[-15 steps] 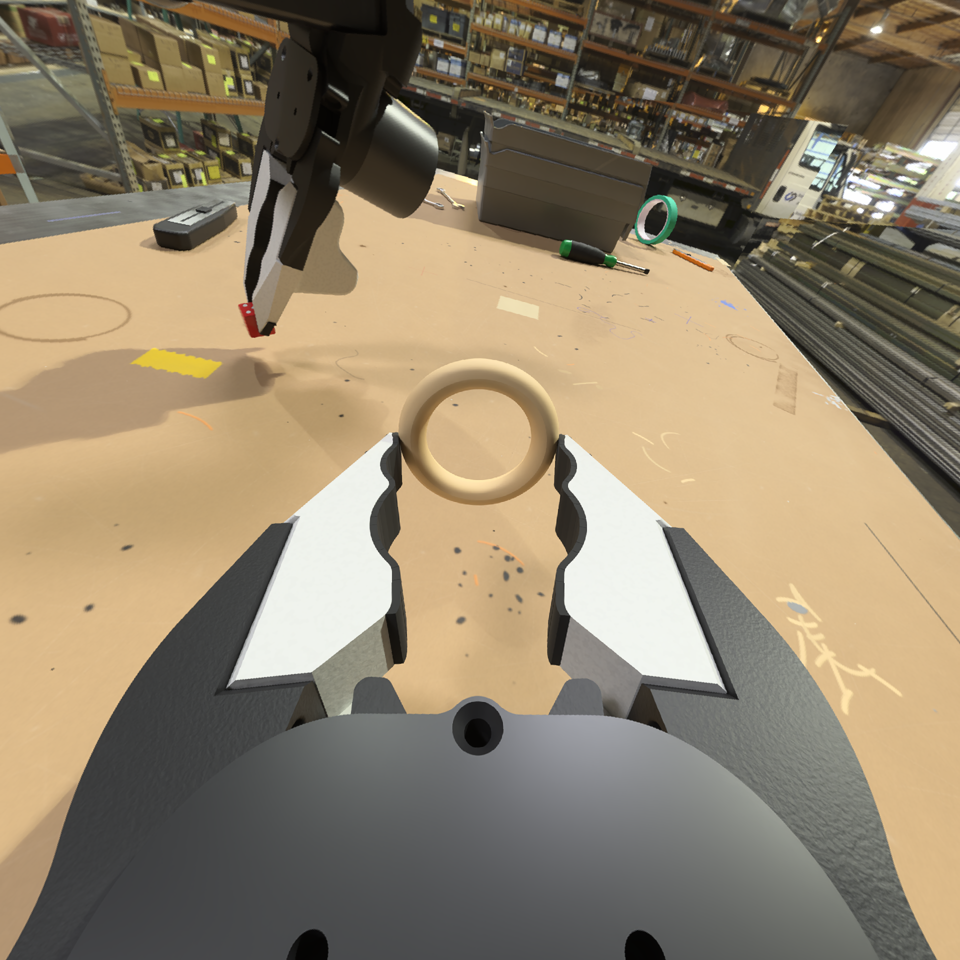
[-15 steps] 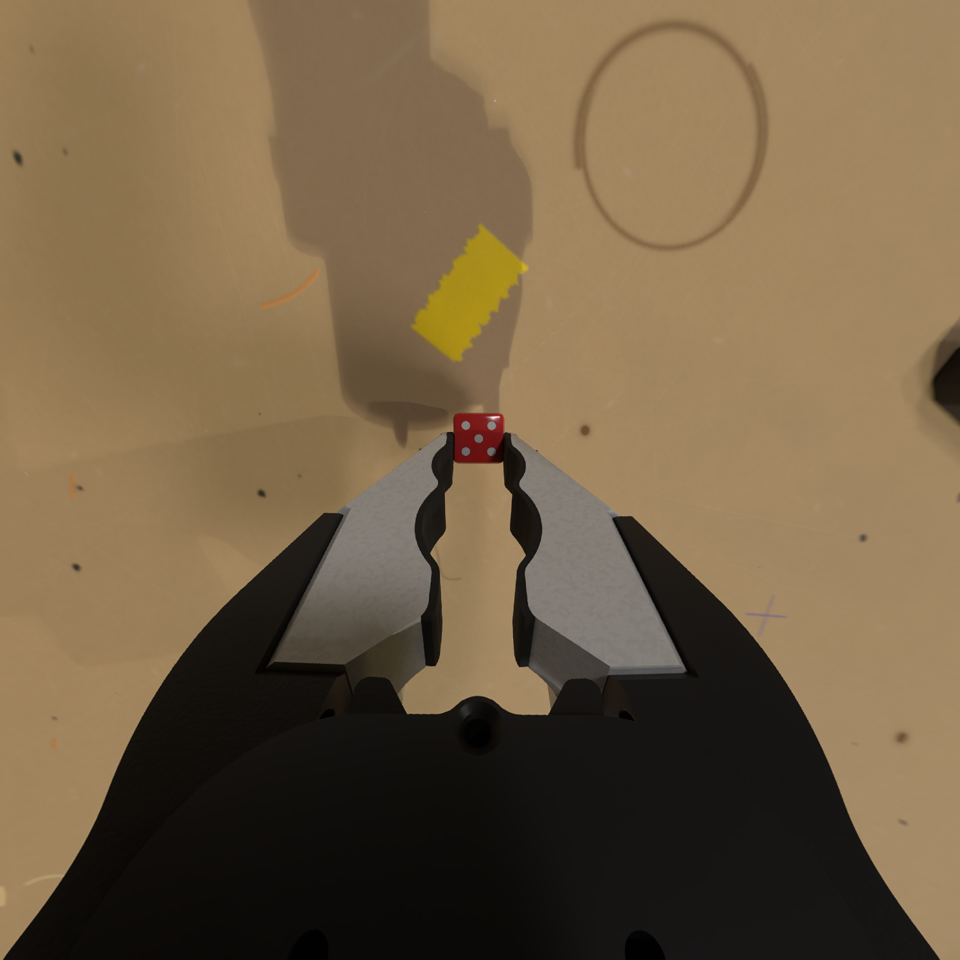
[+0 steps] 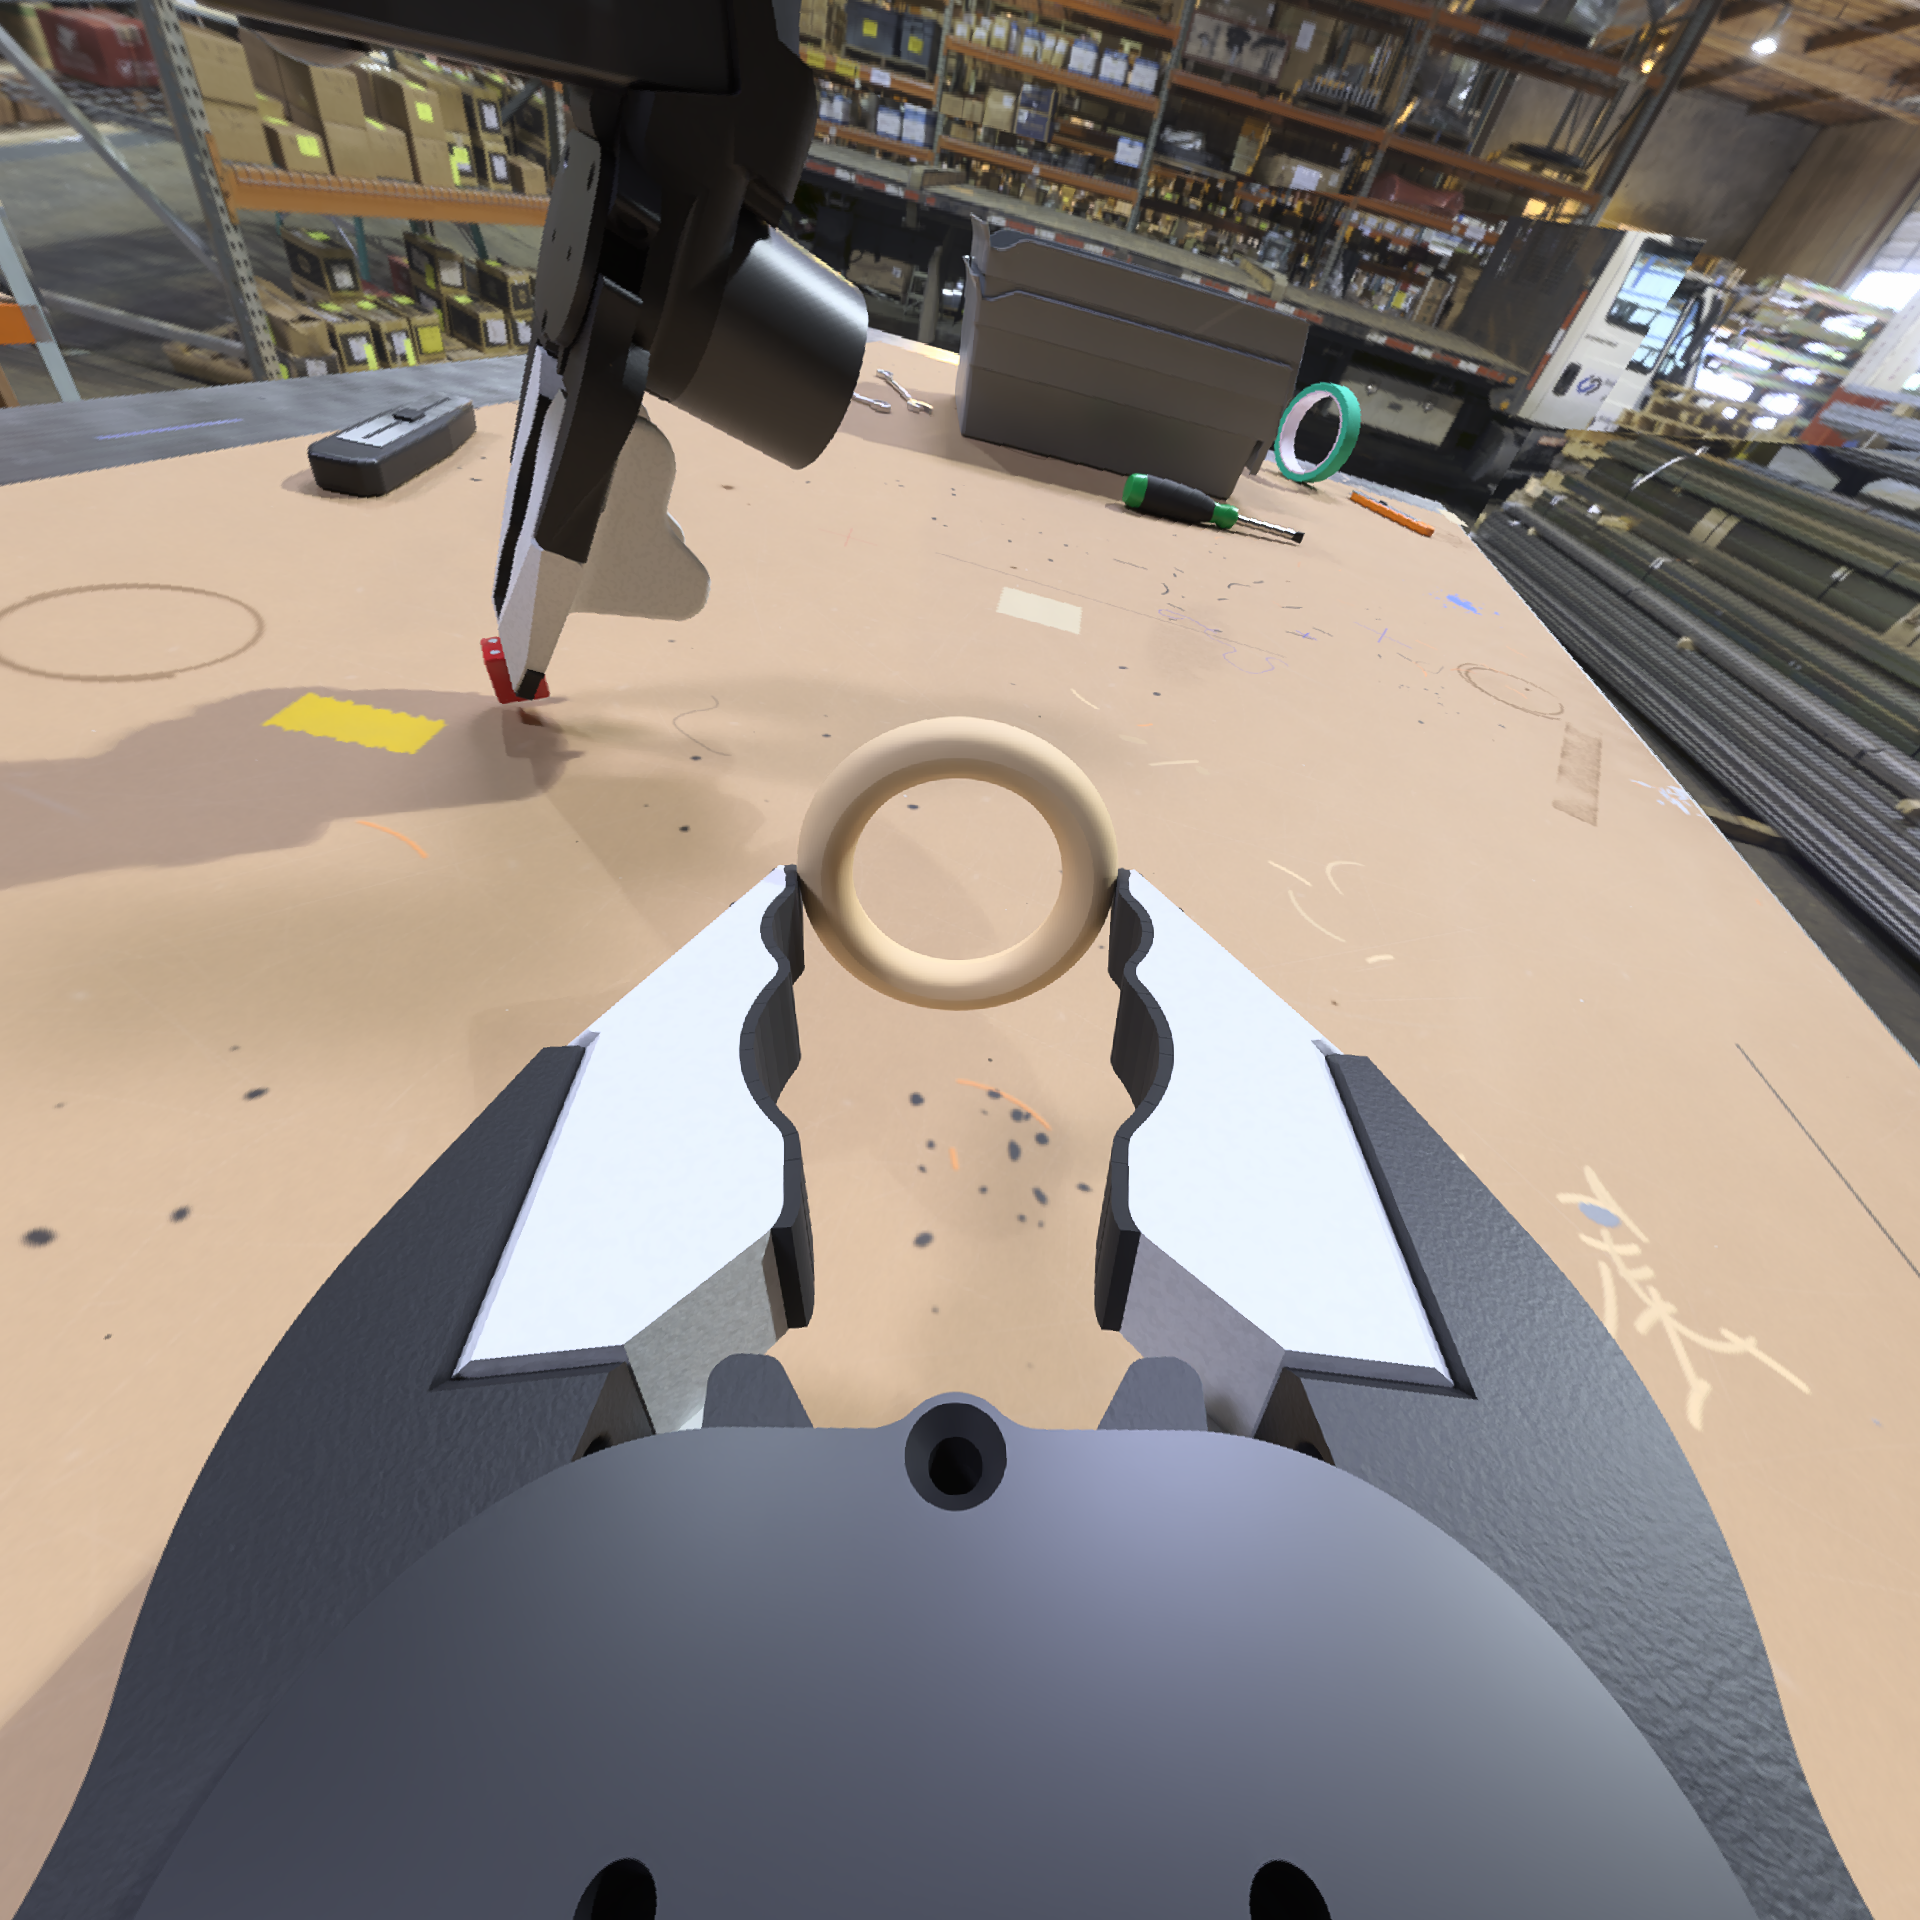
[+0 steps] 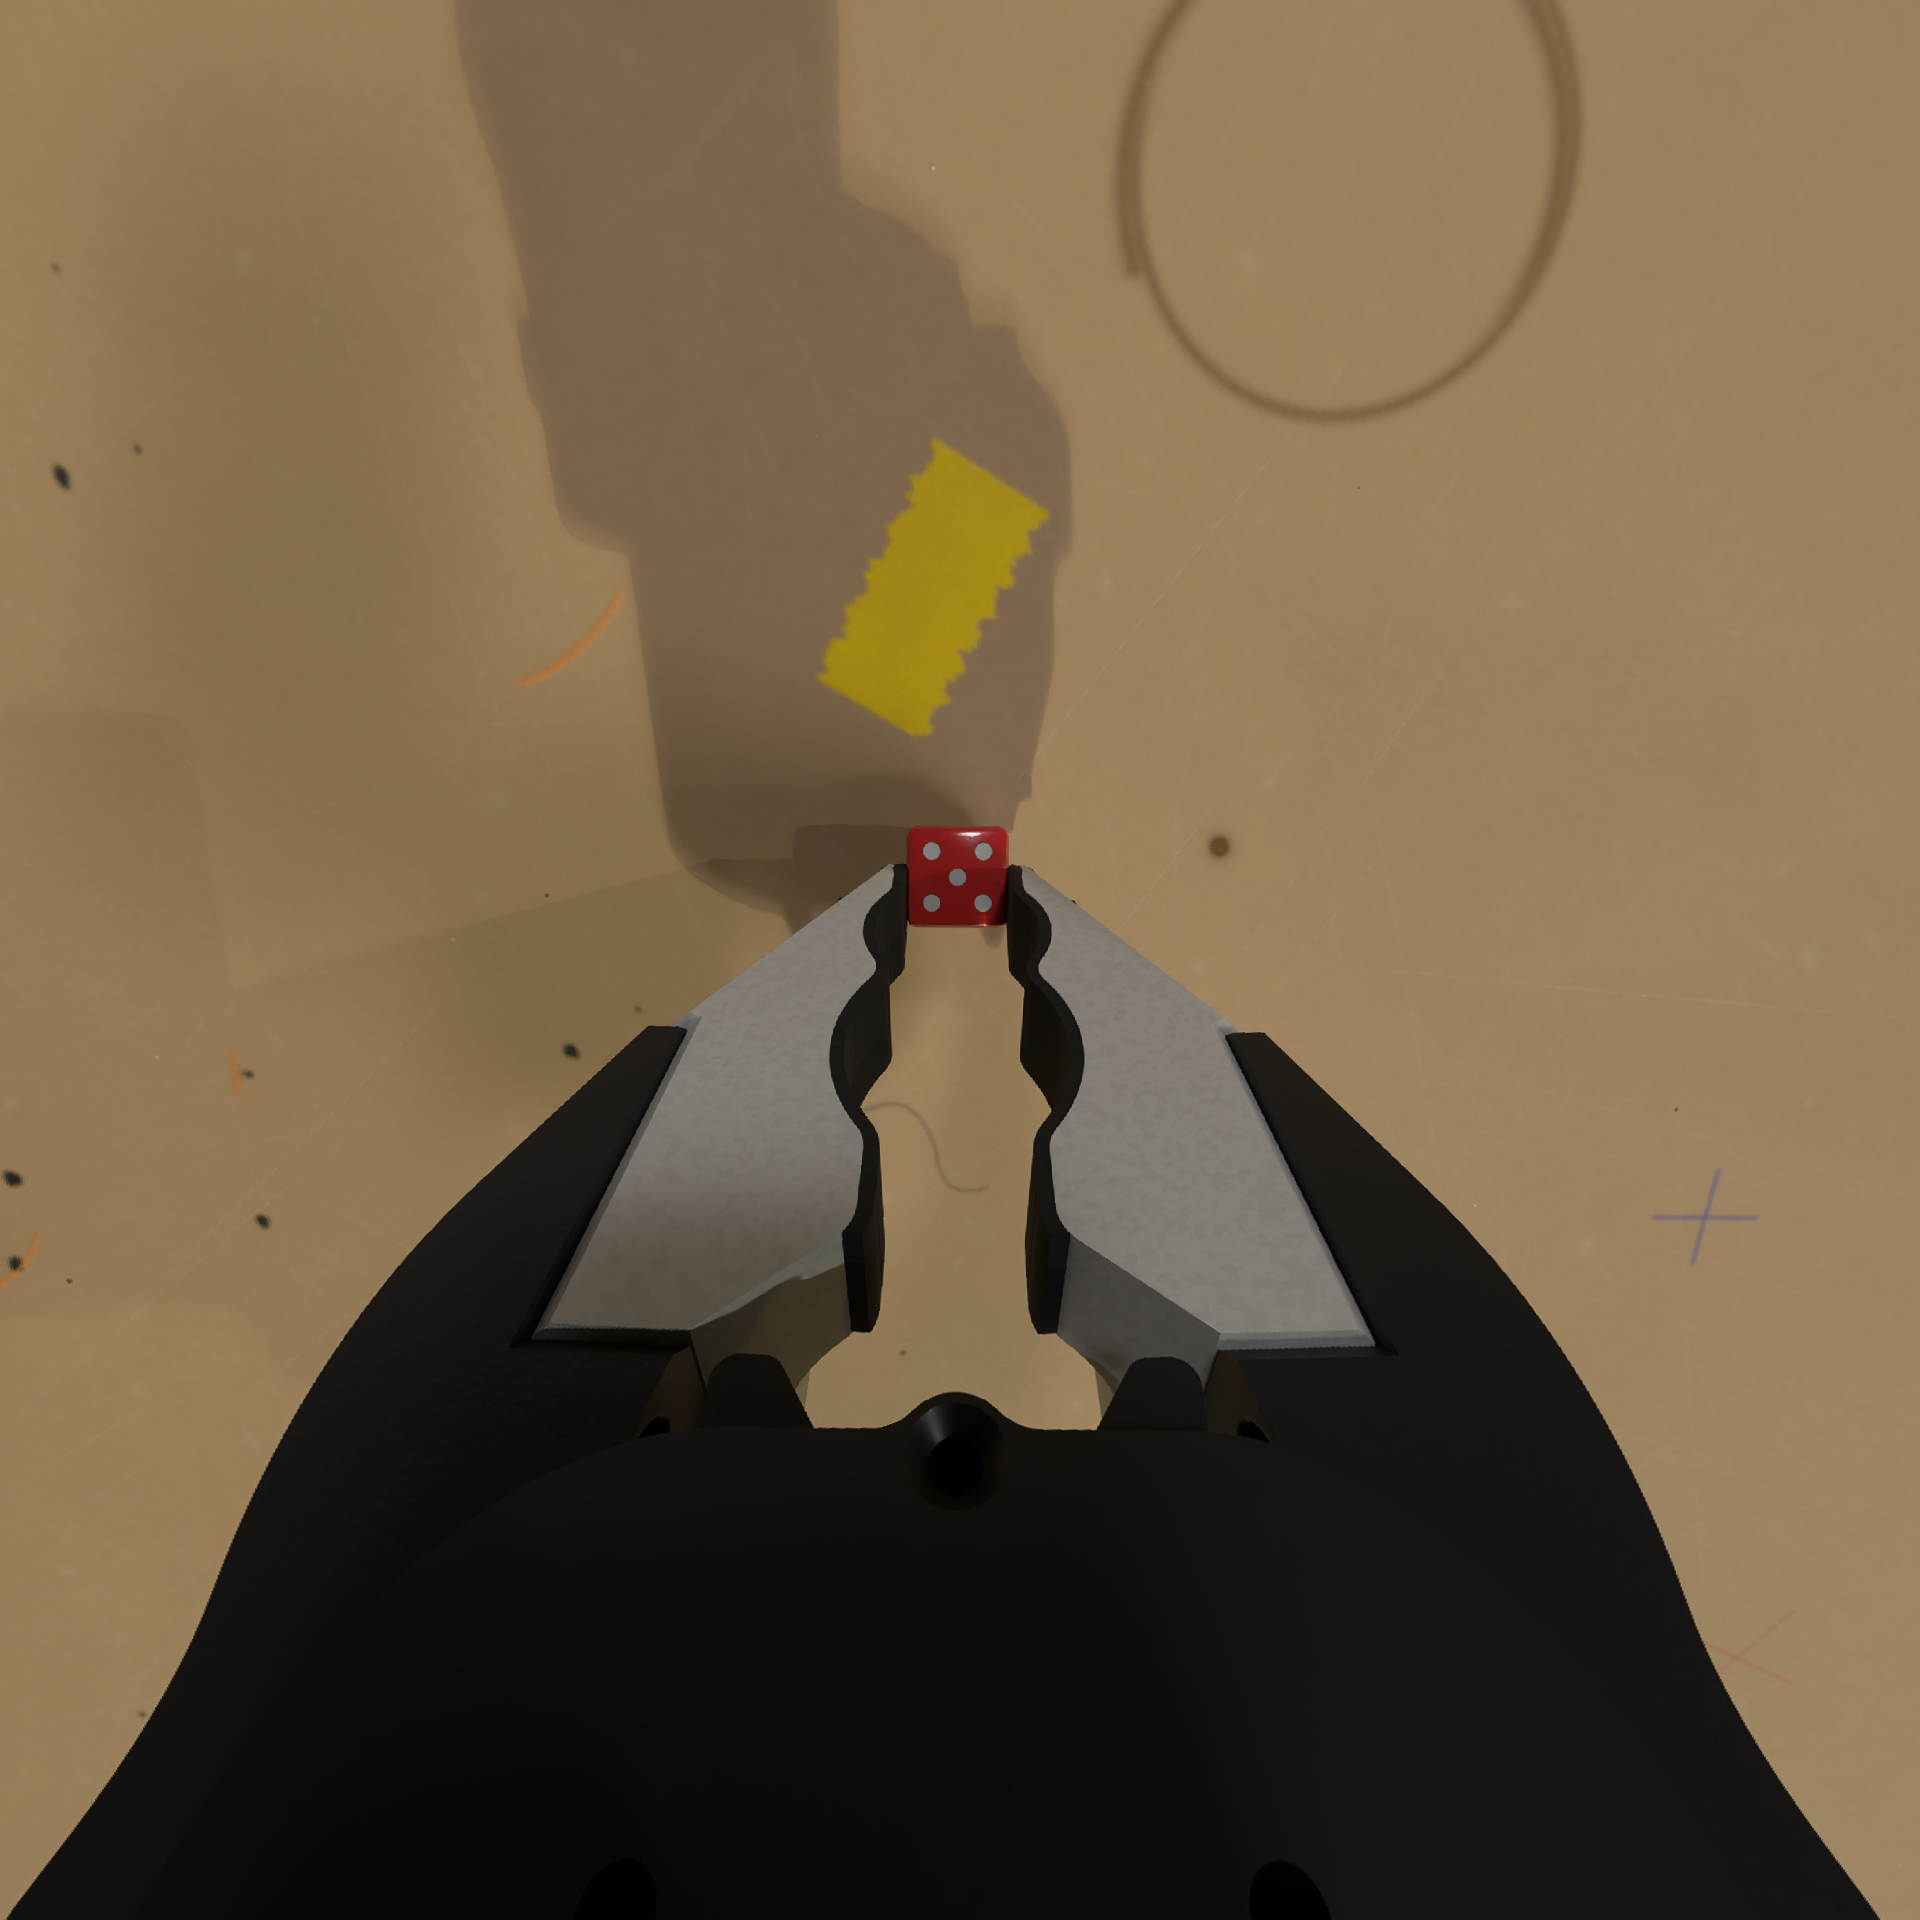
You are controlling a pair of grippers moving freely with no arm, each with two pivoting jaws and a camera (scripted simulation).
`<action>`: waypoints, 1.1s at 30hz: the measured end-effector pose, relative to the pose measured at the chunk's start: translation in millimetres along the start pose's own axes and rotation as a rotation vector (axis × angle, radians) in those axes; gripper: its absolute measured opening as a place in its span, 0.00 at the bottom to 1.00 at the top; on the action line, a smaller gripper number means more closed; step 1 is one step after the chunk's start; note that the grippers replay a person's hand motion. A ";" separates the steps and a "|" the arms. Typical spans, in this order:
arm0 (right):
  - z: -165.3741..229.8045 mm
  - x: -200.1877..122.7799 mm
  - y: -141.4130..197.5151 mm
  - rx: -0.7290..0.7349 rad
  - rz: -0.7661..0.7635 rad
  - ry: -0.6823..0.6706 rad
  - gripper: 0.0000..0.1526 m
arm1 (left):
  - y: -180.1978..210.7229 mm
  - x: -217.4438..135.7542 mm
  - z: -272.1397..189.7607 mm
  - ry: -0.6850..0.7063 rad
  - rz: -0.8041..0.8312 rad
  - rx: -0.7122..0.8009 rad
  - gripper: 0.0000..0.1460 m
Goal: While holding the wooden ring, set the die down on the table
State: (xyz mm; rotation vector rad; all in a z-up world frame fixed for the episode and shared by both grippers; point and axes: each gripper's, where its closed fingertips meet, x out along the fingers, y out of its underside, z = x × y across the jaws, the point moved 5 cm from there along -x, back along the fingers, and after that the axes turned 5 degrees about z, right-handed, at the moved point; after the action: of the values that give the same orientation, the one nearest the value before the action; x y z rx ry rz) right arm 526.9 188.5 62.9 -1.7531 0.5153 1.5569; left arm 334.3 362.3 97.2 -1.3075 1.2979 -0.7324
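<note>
My left gripper [image 3: 956, 883] is shut on a pale wooden ring [image 3: 844, 831], pinched at its two sides between the fingertips and held above the table [image 3: 1039, 1195]. My right gripper [image 4: 957, 883] is shut on a small red die [image 4: 957, 875] with white pips, held at the fingertips and pointing down. In the left wrist view the right gripper [image 3: 520, 675] comes down at the upper left with the die [image 3: 499, 670] just above the table, its shadow close beneath.
A yellow tape patch [image 3: 353, 722] lies just left of the die, also in the right wrist view [image 4: 930, 587]. A black case [image 3: 390, 447], a grey bin [image 3: 1122, 364], a green-handled screwdriver [image 3: 1195, 509] and a green tape roll [image 3: 1317, 431] lie farther back. The table's right edge drops to metal bars [image 3: 1714, 644].
My right gripper has come lower with the die, nearer the table; its shadow has closed in under it. My left gripper and the ring have not moved.
</note>
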 end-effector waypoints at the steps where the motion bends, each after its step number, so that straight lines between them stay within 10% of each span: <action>1: 0.3 -1.4 0.1 0.000 -0.005 0.001 0.12 | -0.1 -0.1 -0.1 -0.001 -0.001 0.001 0.41; 15: 126.4 -121.8 74.3 -0.040 -0.386 -0.060 0.12 | 0.3 -0.1 3.0 -0.011 0.006 -0.005 0.41; 23: 166.3 -85.7 161.3 0.093 -0.297 -0.001 0.12 | 0.5 0.3 2.5 -0.015 0.009 0.003 0.41; 33: 179.6 -39.5 187.8 0.074 -0.143 0.037 0.12 | 0.6 0.5 1.9 -0.021 0.010 0.012 0.41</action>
State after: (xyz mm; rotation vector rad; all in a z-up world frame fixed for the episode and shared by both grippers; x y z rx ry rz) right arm 264.3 190.4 52.8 -1.7266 0.4490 1.3917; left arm 336.0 362.5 96.0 -1.2953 1.2809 -0.7169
